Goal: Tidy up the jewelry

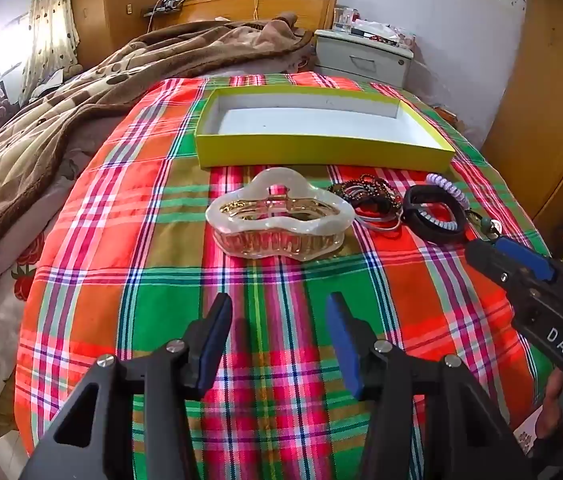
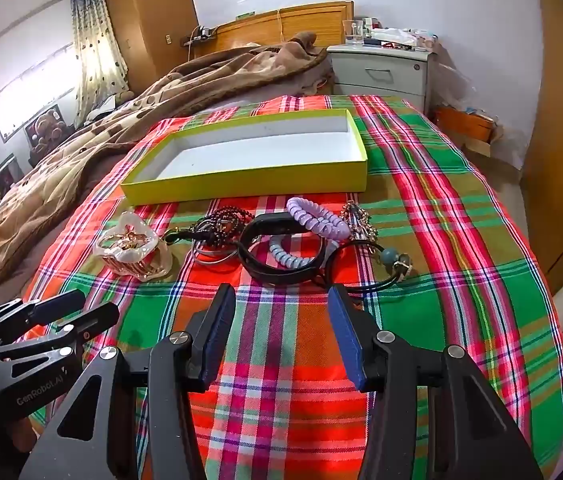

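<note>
An empty yellow box (image 1: 321,152) (image 2: 249,186) with a white inside lies on the plaid cloth. In front of it lie a pearly hair claw (image 1: 279,220) (image 2: 133,246), a dark bead necklace with thin bangles (image 1: 365,196) (image 2: 217,232), a black band (image 1: 433,210) (image 2: 281,252), purple coil ties (image 1: 447,188) (image 2: 315,218), a small metal charm piece (image 2: 357,220) and a black cord with a blue bead (image 2: 385,258). My left gripper (image 1: 279,312) is open, short of the claw. My right gripper (image 2: 281,304) is open, just short of the black band.
The plaid cloth (image 1: 161,240) covers the foot of a bed. A brown blanket (image 1: 61,120) is heaped to the left. A white nightstand (image 1: 365,56) stands behind, wooden wardrobes at the sides. Each gripper shows at the edge of the other's view.
</note>
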Demonstrator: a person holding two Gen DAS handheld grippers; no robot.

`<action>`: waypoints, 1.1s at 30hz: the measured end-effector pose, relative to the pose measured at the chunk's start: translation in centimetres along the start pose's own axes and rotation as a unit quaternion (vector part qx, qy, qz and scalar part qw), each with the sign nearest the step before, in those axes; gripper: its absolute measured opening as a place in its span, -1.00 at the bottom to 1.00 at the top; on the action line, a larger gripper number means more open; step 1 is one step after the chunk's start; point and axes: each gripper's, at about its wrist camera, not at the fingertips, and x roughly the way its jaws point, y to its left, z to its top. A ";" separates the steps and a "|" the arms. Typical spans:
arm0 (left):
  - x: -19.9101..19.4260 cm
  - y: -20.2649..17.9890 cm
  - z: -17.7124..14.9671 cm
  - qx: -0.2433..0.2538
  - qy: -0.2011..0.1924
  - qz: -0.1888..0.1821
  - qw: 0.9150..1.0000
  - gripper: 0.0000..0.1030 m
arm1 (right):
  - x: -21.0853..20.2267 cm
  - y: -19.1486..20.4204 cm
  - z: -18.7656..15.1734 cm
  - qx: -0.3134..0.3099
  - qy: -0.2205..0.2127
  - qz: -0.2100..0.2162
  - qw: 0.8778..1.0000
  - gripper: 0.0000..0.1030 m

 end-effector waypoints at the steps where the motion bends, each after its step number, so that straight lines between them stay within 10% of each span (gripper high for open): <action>1: 0.0 0.0 0.0 -0.002 -0.001 0.002 1.000 -0.02 | 0.0 0.0 0.0 0.000 0.000 0.001 1.000 -0.05; 33: -0.3 0.9 0.6 -0.014 -0.004 0.001 1.000 -0.02 | 0.2 0.4 0.5 -0.018 -0.013 -0.012 1.000 -0.05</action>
